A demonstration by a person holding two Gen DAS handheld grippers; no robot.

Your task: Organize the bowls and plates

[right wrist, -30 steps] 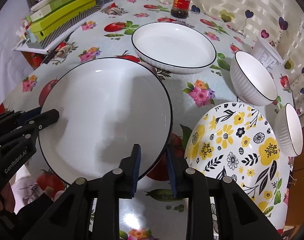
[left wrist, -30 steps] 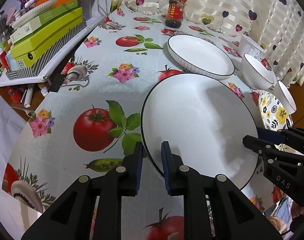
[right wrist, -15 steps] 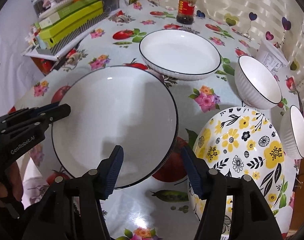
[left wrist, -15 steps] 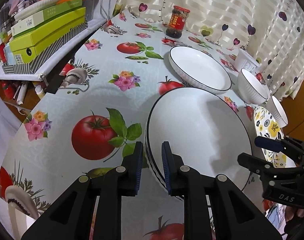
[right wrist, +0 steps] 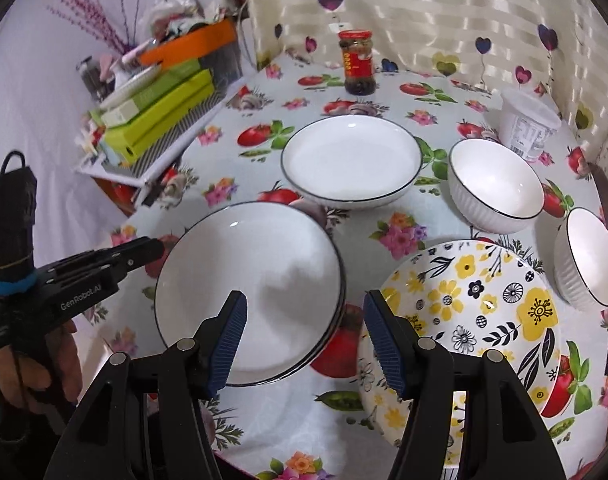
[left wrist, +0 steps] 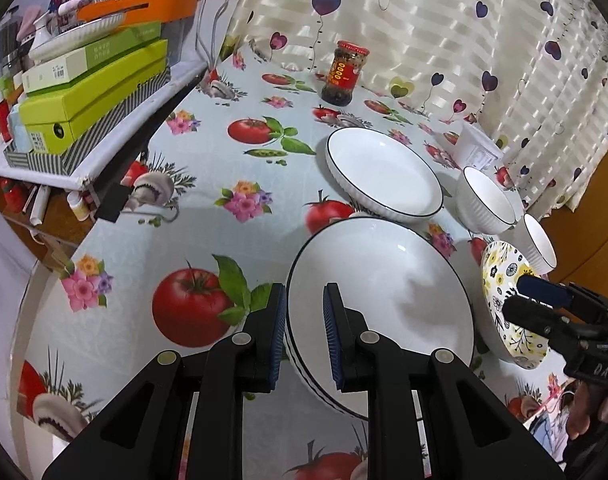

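Note:
A large white plate (left wrist: pixel 383 288) with a thin black rim lies on the tomato-print tablecloth; a second rim line shows under its near edge. My left gripper (left wrist: pixel 302 296) is shut on that plate's left rim, one pad above and one below. In the right wrist view the same plate (right wrist: pixel 256 280) sits ahead, with the left gripper (right wrist: pixel 152 246) at its left edge. My right gripper (right wrist: pixel 304 300) stands open above the plate's near-right rim, touching nothing. A yellow-flowered plate (right wrist: pixel 475 312) lies just to the right.
Behind lie a deep white dish (right wrist: pixel 351 160) and two white bowls (right wrist: pixel 495 184) (right wrist: pixel 591 256). A red-lidded jar (right wrist: pixel 357 62) and a plastic tub (right wrist: pixel 527 124) stand by the curtain. Stacked green boxes (left wrist: pixel 92 92) overhang the table's left edge.
My right gripper has let go of the white plate's rim, opened wide and drawn up and back. The left gripper keeps its hold and has risen a little.

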